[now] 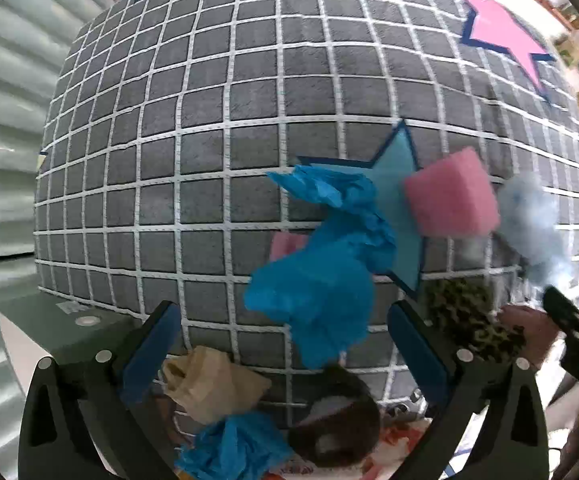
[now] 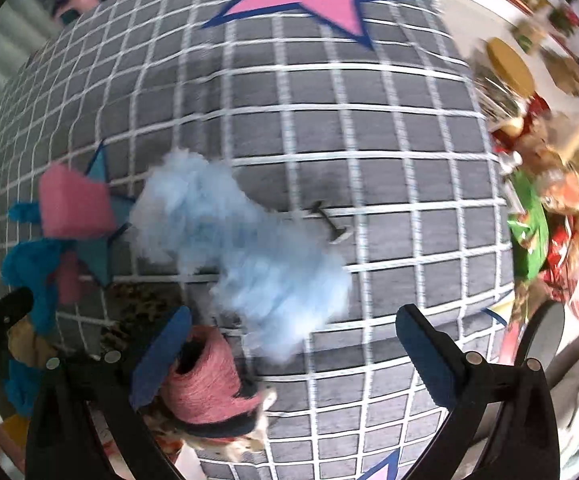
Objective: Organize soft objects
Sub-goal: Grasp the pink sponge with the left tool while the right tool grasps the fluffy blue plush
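On a grey grid rug (image 1: 249, 100) lie soft objects. In the left wrist view, crumpled blue tissue paper (image 1: 325, 264) lies just ahead of my open left gripper (image 1: 285, 348), with a pink sponge block (image 1: 451, 196) beyond it on a teal star. A tan cloth (image 1: 213, 388), more blue tissue (image 1: 233, 452) and a dark brown fuzzy piece (image 1: 337, 416) sit under the fingers. In the right wrist view, a pale blue fluffy wad (image 2: 241, 240) lies ahead of my open right gripper (image 2: 293, 356). A pink yarn spool (image 2: 205, 380) sits by its left finger.
A leopard-print cloth (image 1: 473, 320) lies right of the left gripper. A small black clip (image 2: 329, 224) rests on the rug (image 2: 369, 140) past the wad. Colourful packages and toys (image 2: 549, 208) crowd the rug's right edge. A pale ribbed wall (image 1: 1, 120) stands at left.
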Demonstrator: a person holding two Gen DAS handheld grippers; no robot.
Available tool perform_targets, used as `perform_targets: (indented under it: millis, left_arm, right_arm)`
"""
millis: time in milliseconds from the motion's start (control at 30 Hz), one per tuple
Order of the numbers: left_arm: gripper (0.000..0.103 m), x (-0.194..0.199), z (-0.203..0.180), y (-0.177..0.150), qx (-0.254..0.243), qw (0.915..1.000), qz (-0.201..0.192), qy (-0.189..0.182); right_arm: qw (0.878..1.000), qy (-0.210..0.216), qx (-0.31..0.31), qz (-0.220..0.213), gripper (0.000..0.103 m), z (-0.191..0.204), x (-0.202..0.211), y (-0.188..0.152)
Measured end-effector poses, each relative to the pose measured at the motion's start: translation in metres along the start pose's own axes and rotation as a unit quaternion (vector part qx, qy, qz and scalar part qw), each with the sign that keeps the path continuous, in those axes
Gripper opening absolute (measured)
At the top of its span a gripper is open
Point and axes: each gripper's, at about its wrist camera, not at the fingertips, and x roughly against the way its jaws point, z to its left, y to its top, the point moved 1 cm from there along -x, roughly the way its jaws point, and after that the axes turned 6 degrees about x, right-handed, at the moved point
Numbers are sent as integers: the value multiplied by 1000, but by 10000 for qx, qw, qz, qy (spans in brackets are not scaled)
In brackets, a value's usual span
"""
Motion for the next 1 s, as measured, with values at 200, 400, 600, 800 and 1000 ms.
perform_targets:
  millis: [200,400,600,800,1000]
  left_arm:
    - [103,29,-26,11,-195,9975,-388,-555]
    - [103,10,-77,40,-315,9953,-42,-918]
    - [103,27,-100,76,-99,9813,-302,-1898]
    - [103,22,-62,68,-24,9882,-406,-1478]
    - [103,11,-54,61,72,9921,-313,-1211]
  right_arm:
    - [9993,250,-220,-174,103,-37,3,4]
    - [9984,397,-327,-215,103,-39,-1,12]
    - [9975,412,-416,-398,103,-48,0,13]
    - [9975,473,146,-504,103,-20,-13,42]
    - [9944,273,970,-312,103,23,-43,62]
